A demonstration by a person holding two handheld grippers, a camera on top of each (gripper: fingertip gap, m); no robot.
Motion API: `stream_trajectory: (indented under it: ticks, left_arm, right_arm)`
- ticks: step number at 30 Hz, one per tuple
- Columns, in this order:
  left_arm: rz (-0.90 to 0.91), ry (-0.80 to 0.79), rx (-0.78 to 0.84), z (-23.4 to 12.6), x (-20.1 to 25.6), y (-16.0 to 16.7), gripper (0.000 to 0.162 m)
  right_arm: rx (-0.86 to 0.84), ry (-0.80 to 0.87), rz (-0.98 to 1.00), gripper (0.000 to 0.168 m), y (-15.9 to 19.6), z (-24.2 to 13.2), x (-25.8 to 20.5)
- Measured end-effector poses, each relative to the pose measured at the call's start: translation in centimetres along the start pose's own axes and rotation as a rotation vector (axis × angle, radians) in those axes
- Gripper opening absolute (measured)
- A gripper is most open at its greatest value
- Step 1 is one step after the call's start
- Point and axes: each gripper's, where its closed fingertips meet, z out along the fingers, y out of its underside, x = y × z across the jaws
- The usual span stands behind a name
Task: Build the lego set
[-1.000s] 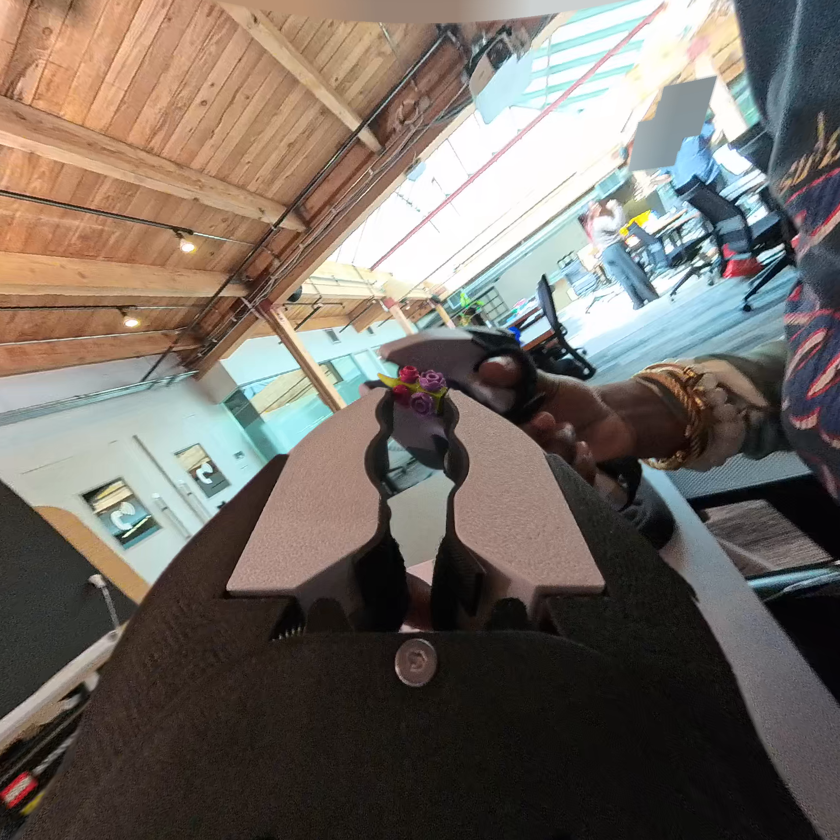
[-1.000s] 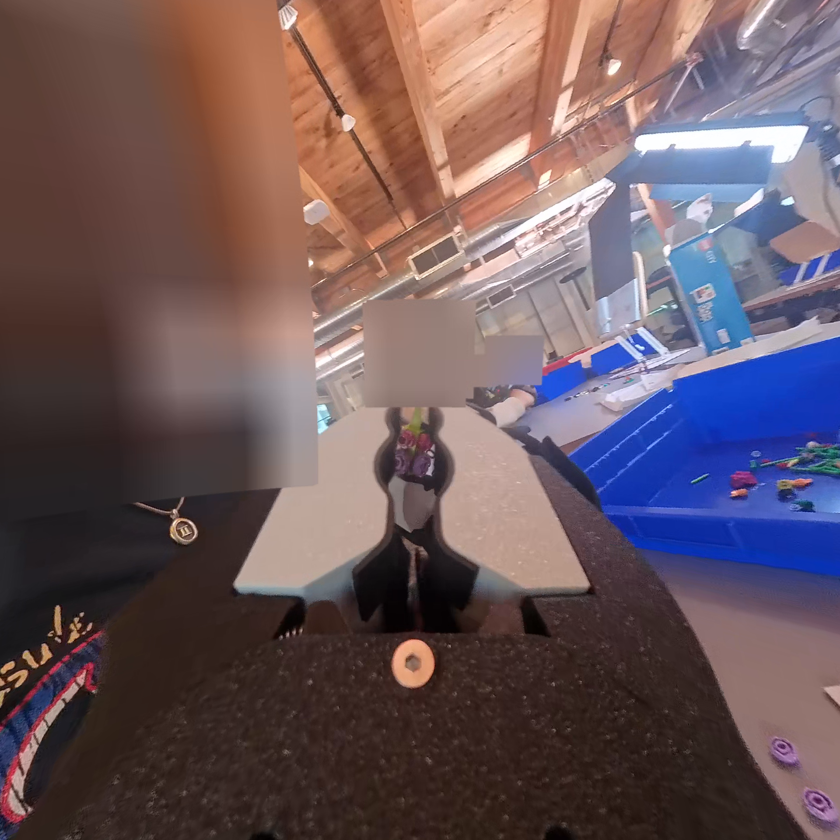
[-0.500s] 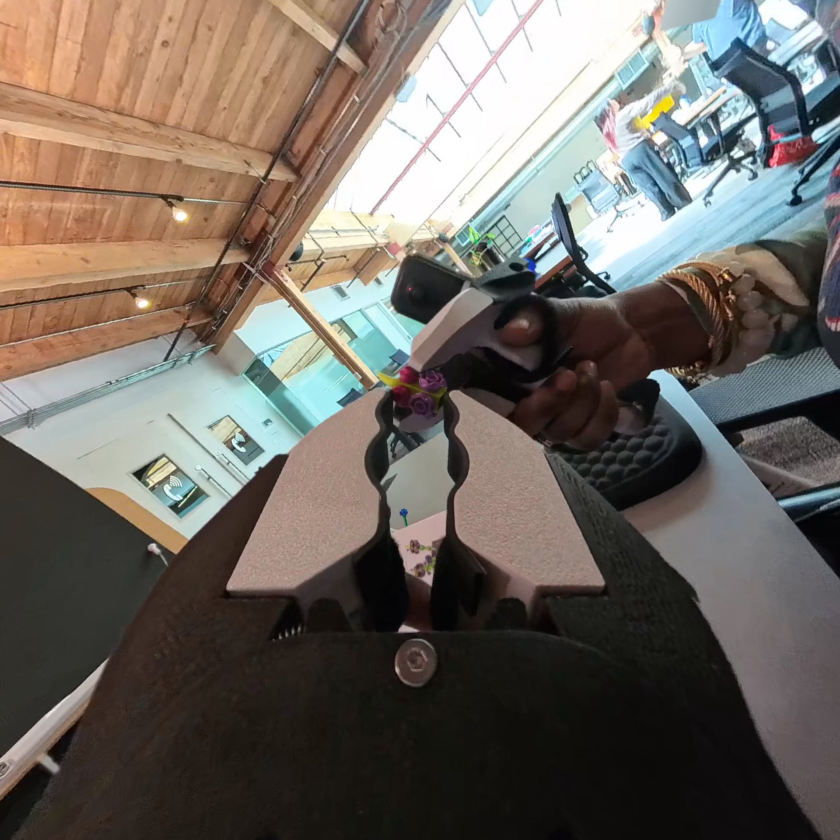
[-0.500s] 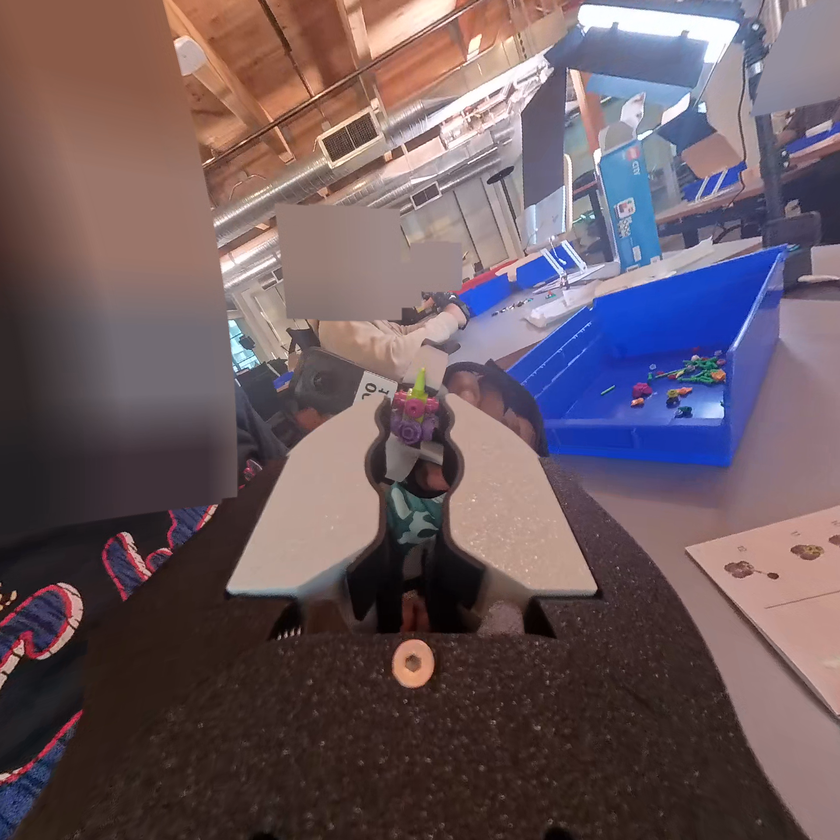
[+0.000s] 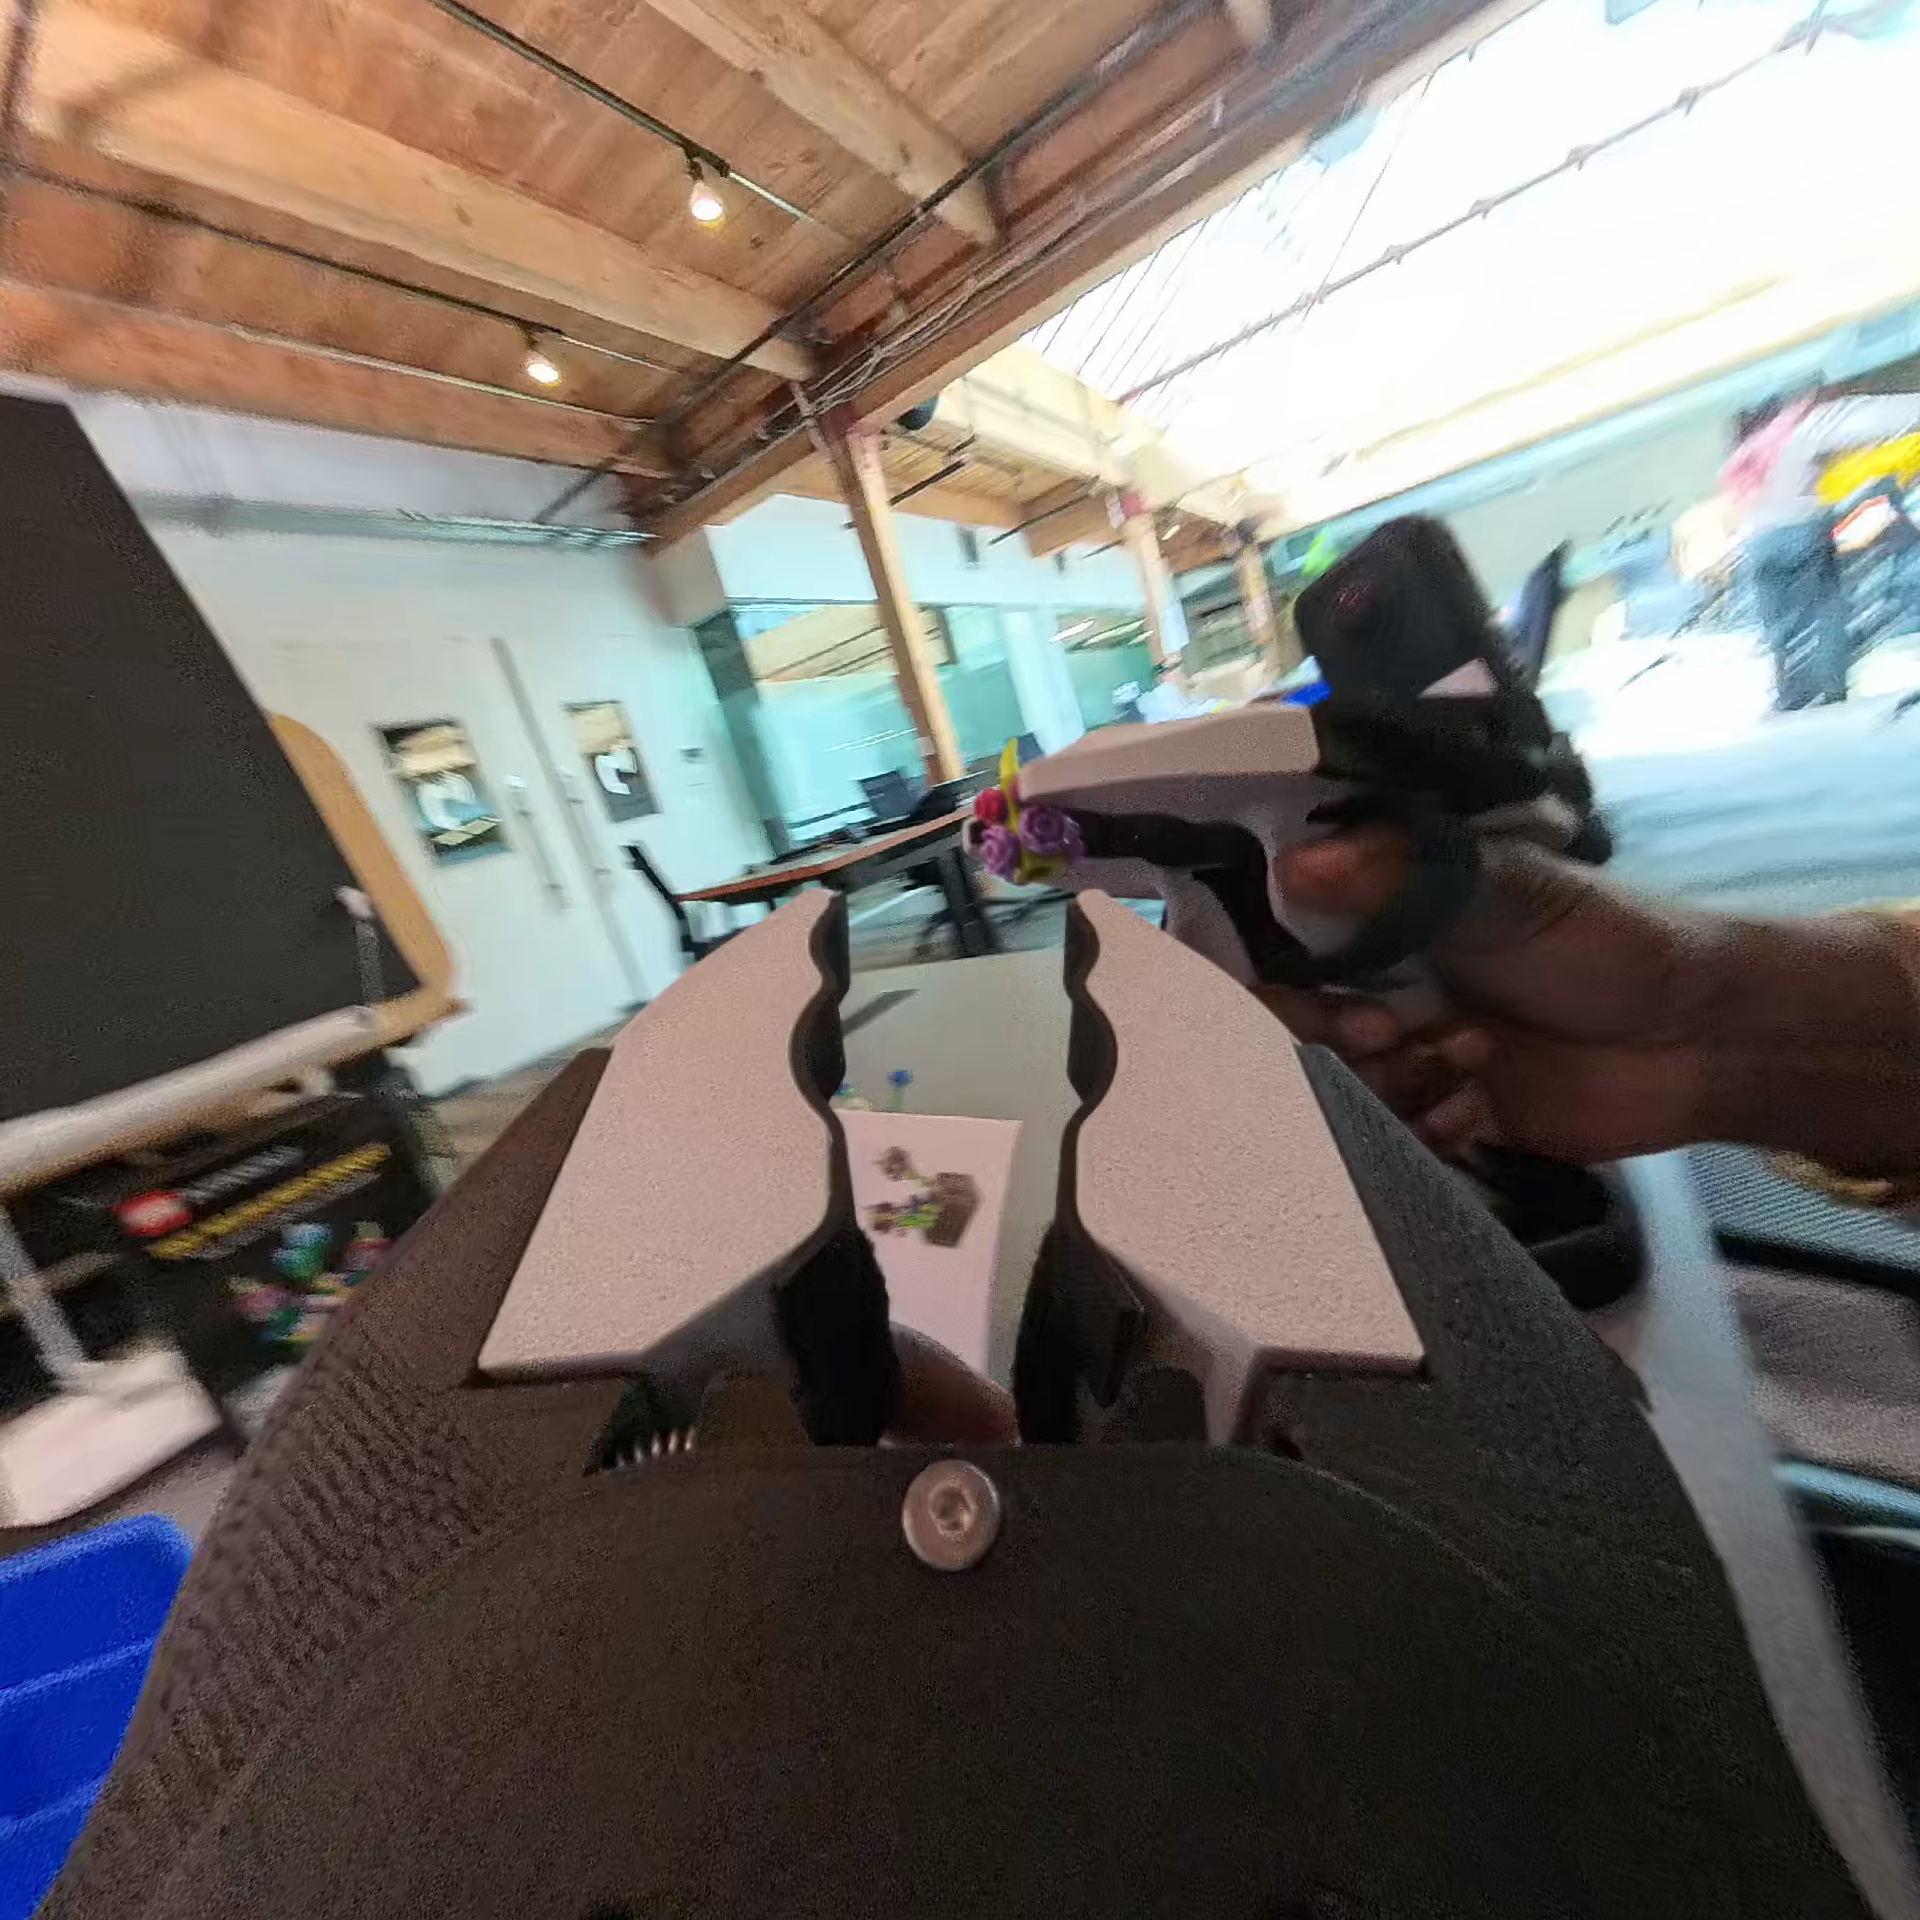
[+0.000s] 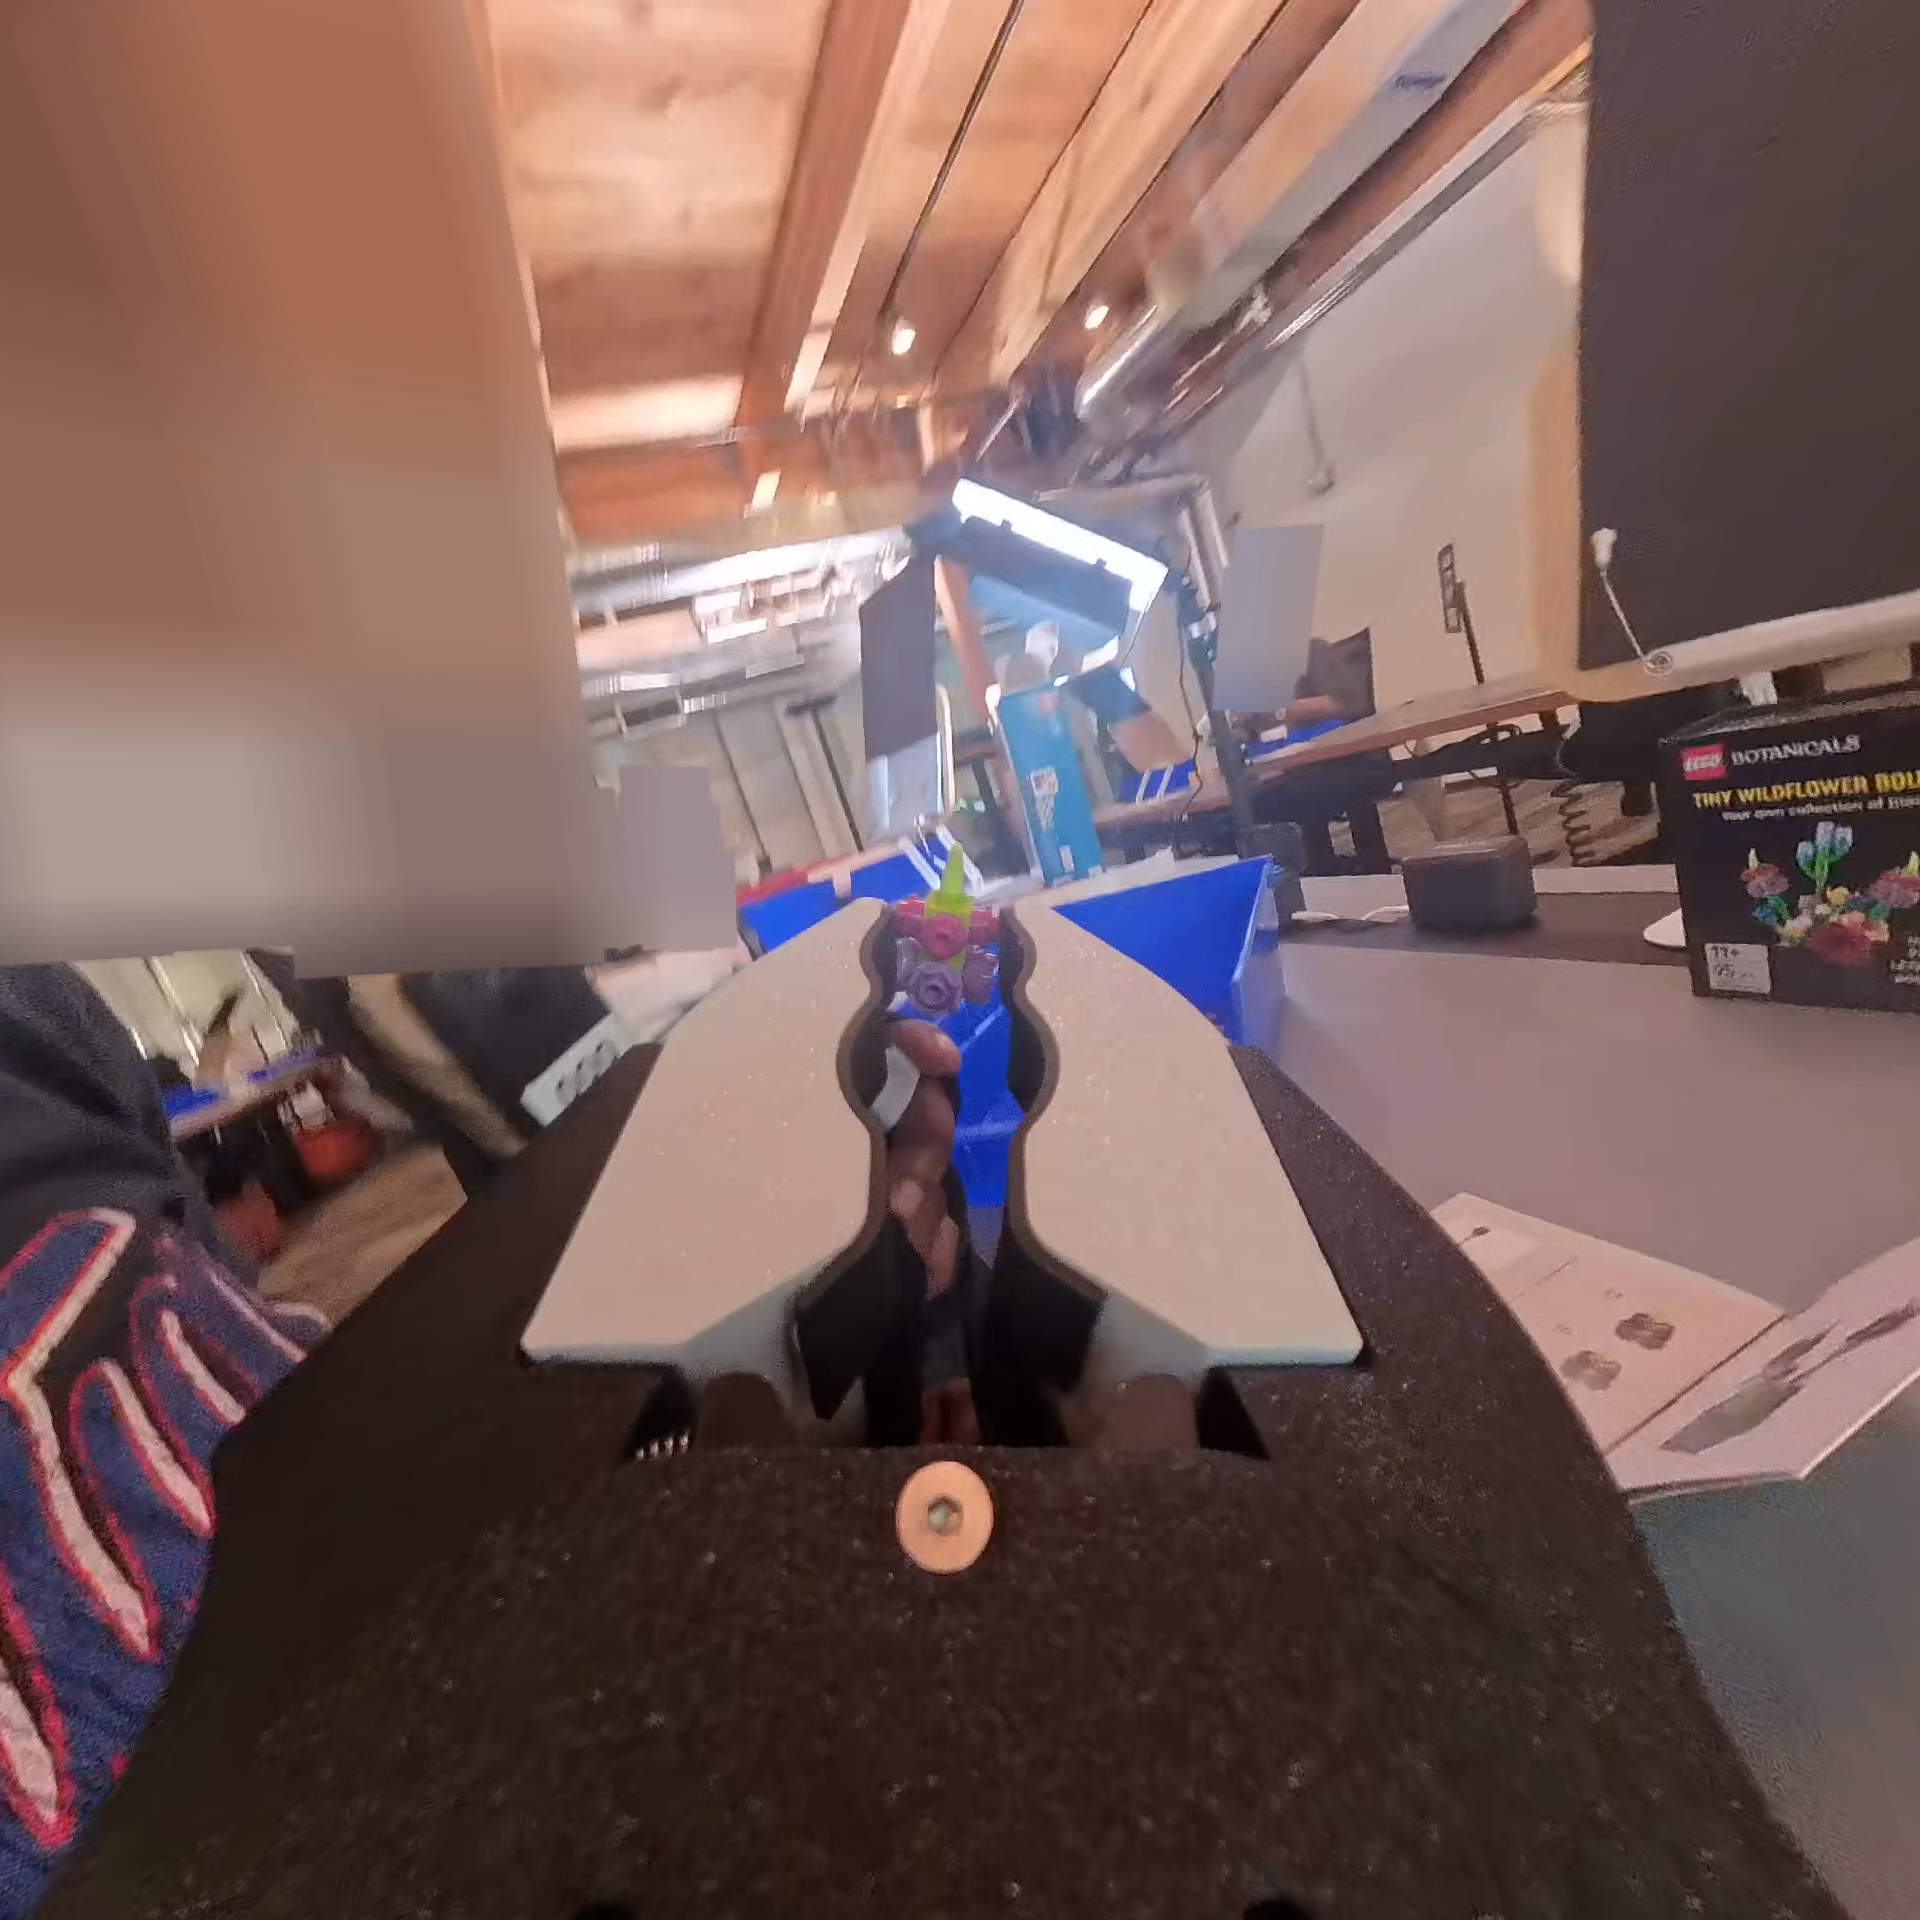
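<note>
Flower cluster [image 6: 943, 951], purple and magenta blooms with a lime spike on top, pinched at the very tips of the right gripper [image 6: 945, 935], held in the air above the grey table [image 6: 1507, 1060]. Lower part of the cluster hidden between the pale fingers [image 6: 748, 1132]; any stem below cannot be made out. Same cluster [image 5: 1023, 836] seen from the left wrist view at the tip of the right gripper [image 5: 1013, 821], just beyond and right of the left gripper [image 5: 954, 914]. Left gripper spread wide, nothing between its tips, clear of the cluster. Through that gap, a white instruction sheet [image 5: 935, 1195] lying on the table, pictures on it blurred. Blue bin [image 5: 73, 1683] cut off at the lower left edge. Right hand [image 5: 1621, 997] smeared by motion, possibly wrapped round the handle. In the right wrist view, blue bin [image 6: 1164, 925] behind the tips, open booklet [image 6: 1662, 1351] at the near right, black box [image 6: 1808, 862] cut off at the right edge, bare table between them.
</note>
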Motion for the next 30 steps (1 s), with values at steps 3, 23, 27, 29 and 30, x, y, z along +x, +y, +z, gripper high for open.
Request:
stream_trajectory:
  ticks: [3,23,27,29,30]
  left_arm:
    - [0.209,-0.07,-0.042,0.7,0.6,0.3,0.038]
    - [0.354,-0.112,-0.102,1.4,1.0,1.5,0.02]
    - [0.387,-0.1,-0.09,1.1,0.9,1.5,0.02]
    - [0.418,-0.089,-0.096,0.8,0.7,1.6,0.02]
    - [0.438,-0.081,-0.101,0.7,0.7,1.7,0.02]
  right_arm:
    - [0.044,0.007,0.1,0.018,0.3,-0.1,0.3]
    - [0.06,-0.002,0.21,0.018,1.4,0.2,0.6]
    - [-0.049,-0.036,0.209,0.024,1.8,0.0,0.5]
    - [-0.104,-0.042,0.218,0.033,1.9,-0.2,0.7]
    - [-0.12,-0.043,0.224,0.035,2.0,-0.3,0.8]
